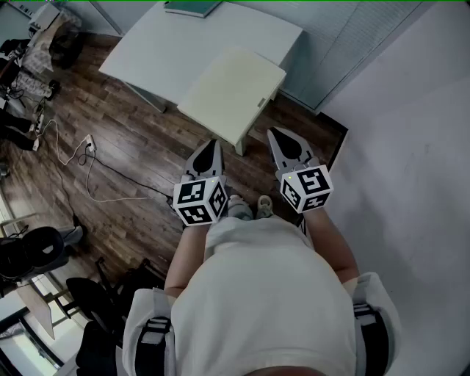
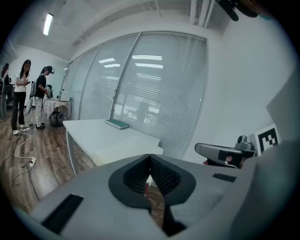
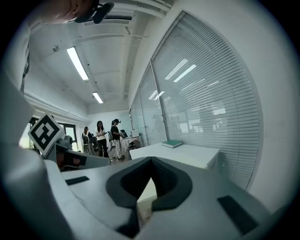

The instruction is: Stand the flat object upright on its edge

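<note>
We hold both claws low in front of us, above the wooden floor (image 1: 139,139) and short of the counters. The left claw (image 1: 211,147) sits just left of centre in the head view. Its own view shows the jaws pressed together at the tips with nothing between them. The right claw (image 1: 277,138), just right of centre, is clenched the same way and carries nothing. The two claws are apart from each other, and both point toward the upper part of the frame.

Just above the claw tips in the head view stands a small cream counter (image 1: 235,92), bare on top. Beyond it, toward the upper left, is a larger white counter (image 1: 220,40). We cannot tell whether the two touch.

The flat thing, a green book (image 1: 192,7), lies flat on the white counter at the very top edge of the head view, well apart from both claws.

A white cable (image 1: 88,172) trails over the floor at the left of the frame, and two people (image 2: 21,89) stand far off at the left of the left gripper view
</note>
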A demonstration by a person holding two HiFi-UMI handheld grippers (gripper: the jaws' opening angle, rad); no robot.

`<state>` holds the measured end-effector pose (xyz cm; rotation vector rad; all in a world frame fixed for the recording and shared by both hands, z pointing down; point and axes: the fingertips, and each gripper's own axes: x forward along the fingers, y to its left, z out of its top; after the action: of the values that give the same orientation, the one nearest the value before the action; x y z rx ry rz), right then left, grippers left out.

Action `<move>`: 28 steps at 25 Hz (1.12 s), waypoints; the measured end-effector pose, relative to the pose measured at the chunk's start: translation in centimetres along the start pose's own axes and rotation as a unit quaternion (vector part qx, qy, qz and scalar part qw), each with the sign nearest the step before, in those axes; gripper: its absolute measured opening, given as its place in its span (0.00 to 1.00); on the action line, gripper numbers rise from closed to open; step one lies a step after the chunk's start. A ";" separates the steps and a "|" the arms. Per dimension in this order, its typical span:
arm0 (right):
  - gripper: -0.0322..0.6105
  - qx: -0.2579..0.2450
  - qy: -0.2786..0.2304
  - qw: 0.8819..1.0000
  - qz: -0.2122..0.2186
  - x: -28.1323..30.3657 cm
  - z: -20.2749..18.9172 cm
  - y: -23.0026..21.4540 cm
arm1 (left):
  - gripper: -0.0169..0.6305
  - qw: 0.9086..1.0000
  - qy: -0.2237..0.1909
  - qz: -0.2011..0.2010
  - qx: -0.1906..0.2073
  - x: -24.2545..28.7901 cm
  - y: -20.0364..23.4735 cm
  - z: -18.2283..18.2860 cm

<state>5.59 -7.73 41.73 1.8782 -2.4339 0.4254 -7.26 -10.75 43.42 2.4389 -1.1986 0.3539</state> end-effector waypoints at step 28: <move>0.08 0.032 0.006 0.999 -0.025 -3.7 -2.8 4.8 | 0.06 0.999 0.003 -0.022 -0.036 -5.9 2.2 -3.8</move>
<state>1.64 -2.44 42.74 1.9512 -2.3872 0.5155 -12.72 -6.15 45.00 2.3966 -1.1328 0.2983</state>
